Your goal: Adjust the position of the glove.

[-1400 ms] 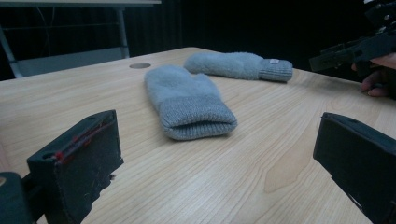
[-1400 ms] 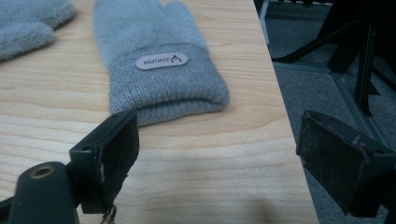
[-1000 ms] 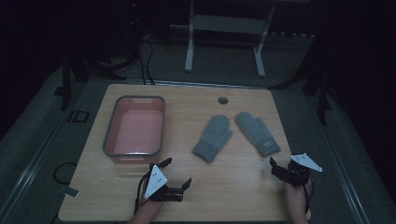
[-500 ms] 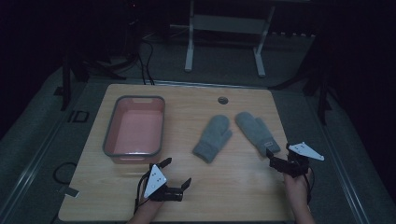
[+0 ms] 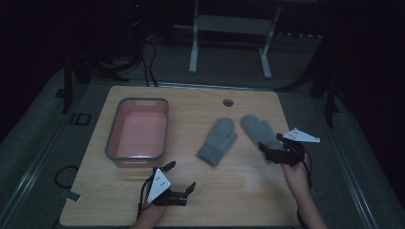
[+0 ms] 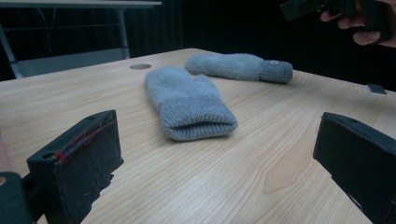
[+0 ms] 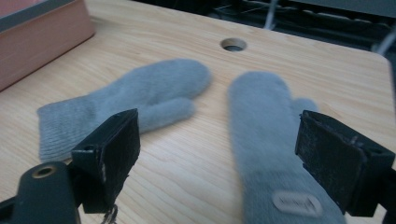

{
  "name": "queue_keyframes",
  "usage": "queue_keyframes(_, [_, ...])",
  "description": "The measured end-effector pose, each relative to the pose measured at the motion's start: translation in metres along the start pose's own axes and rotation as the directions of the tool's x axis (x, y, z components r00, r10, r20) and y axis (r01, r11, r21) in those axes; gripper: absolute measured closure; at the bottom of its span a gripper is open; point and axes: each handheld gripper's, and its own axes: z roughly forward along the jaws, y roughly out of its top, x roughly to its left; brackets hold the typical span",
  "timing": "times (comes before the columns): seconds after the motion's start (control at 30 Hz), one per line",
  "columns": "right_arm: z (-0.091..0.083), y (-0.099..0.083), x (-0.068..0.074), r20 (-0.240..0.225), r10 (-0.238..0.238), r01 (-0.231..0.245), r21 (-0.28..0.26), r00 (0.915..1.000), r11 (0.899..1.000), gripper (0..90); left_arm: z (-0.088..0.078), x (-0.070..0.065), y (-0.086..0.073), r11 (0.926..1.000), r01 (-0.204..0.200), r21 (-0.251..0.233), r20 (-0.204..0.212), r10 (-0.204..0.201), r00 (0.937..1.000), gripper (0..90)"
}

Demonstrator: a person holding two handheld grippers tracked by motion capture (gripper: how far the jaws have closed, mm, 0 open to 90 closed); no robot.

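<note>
Right claw [image 5: 276,153] has moved forward from the table's right edge over the last second and now sits at the cuff end of the right mitten [image 5: 260,131], jaws spread wide. In the right gripper view the cuff with its small label lies between the two open jaws, nothing gripped yet. Reads as lining up for a grab on that mitten.

Left claw [image 5: 177,177] hasn't shifted: parked near the front of the table [image 5: 191,102], jaws apart, holding nothing, pointed toward the left mitten [image 5: 218,140].

Both mittens lie flat mid-table, side by side, close but not touching as far as the high view shows; cuffs toward the person. Pink bin [image 5: 138,133] with grey rim sits to the left, looks empty. Small round hole [image 5: 228,102] in the table behind the mittens.

Judgement: pickup just starting, nothing lifted. Next move probably needs the right claw lower and closed on the cuff; soft knit could slip or bunch.
</note>
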Motion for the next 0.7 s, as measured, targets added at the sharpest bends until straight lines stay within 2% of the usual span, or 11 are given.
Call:
queue_keyframes(0.13, [0.012,0.011,0.006,-0.038,-0.043,0.044,0.014,0.9984,0.999,14.0,0.000,0.001,0.000,1.0000,0.002,0.003,0.000,-0.002,1.0000,1.3])
queue_keyframes(0.2, [0.019,0.017,0.008,-0.057,-0.064,0.064,-0.002,0.9963,0.998,14.0,0.000,0.001,0.000,1.0000,0.002,0.004,0.000,-0.002,1.0000,1.2])
queue_keyframes(0.3, [0.026,0.022,0.010,-0.067,-0.076,0.075,-0.011,0.9949,0.997,13.9,0.000,0.001,0.000,1.0000,0.003,0.003,0.000,-0.003,1.0000,1.2])
queue_keyframes(0.4, [0.040,0.032,0.013,-0.101,-0.083,0.083,-0.011,0.9914,0.997,13.9,0.000,0.001,0.000,0.9999,0.011,0.004,-0.014,-0.011,0.9998,1.2])
queue_keyframes(0.43, [0.043,0.034,0.014,-0.110,-0.084,0.084,0.000,0.9903,0.996,14.0,0.000,0.001,0.000,0.9998,0.017,0.005,-0.028,-0.017,0.9995,1.3])
queue_keyframes(0.5, [0.052,0.040,0.017,-0.119,-0.102,0.105,0.020,0.9877,0.994,15.8,0.000,0.002,0.000,0.9995,0.032,0.006,-0.029,-0.032,0.9991,1.2])
queue_keyframes(0.6, [0.063,0.043,0.021,-0.163,-0.081,0.086,0.022,0.9833,0.996,15.8,0.000,0.003,0.000,0.9993,0.038,0.003,-0.021,-0.038,0.9991,1.3])
queue_keyframes(0.7, [0.076,0.046,0.025,-0.199,-0.061,0.069,0.029,0.9780,0.997,15.7,0.000,0.001,0.000,0.9998,0.017,0.002,-0.014,-0.017,0.9997,1.3])
